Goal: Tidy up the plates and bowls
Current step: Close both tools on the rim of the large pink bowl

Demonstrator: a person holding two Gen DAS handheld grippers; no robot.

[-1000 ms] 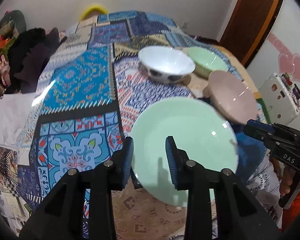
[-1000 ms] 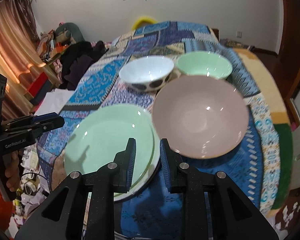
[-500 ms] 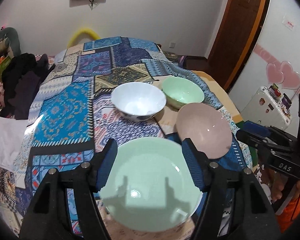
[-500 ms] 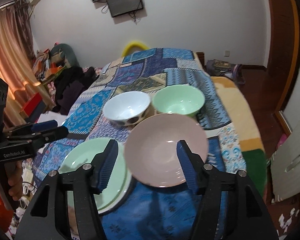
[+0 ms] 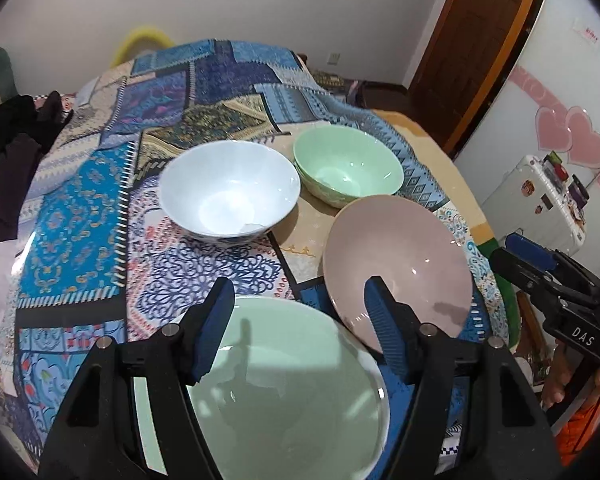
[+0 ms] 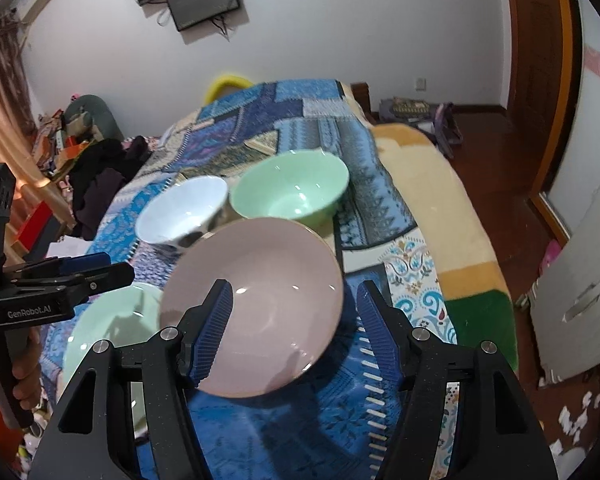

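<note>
Pink plate [image 6: 256, 300] beneath right hand-held gripper [image 6: 294, 332], jaws just spread, gripping nothing.

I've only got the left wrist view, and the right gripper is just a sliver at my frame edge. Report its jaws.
Observer: The right gripper is open. Its jaws have just been opening, and nothing is clamped.
Operator: Say what sits between its fingers.
Observer: The pink plate lies under the gap, on the patterned cloth. Neither pad touches it.
Operator: Describe the white bowl's outside.
Observer: The white bowl has dark spots on its outer wall, just past the pink plate's far rim.
</note>
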